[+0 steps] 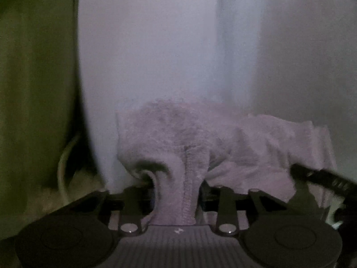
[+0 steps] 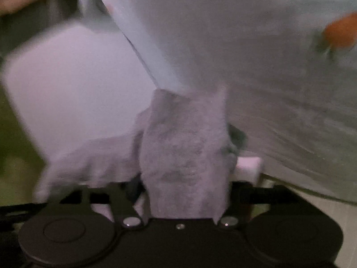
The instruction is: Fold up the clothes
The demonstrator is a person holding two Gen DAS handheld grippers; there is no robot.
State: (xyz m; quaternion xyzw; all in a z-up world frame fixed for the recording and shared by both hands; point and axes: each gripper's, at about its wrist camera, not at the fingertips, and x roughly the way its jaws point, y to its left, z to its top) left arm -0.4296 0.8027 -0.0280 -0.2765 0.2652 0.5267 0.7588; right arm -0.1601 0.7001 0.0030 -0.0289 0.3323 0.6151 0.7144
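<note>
Both views are dim and motion-blurred. A pale lilac fleecy garment (image 1: 178, 134) runs between the two grippers.

Left gripper (image 1: 176, 192): a stitched edge of the cloth passes down between the jaws at lower centre; the pads are hidden, so I cannot tell whether they pinch it or stand slack.

Right gripper (image 2: 185, 178): a thick bunch of the garment (image 2: 185, 151) fills the gap between widely spread jaws; grip or release cannot be told.

A white cloth sheet (image 2: 223, 33) fills the upper frame in both views.

Judgement: the step is carrying the held edge over for a fold. Keep both corners level and taut, lay down before letting go, and avoid dragging the sheet.
</note>
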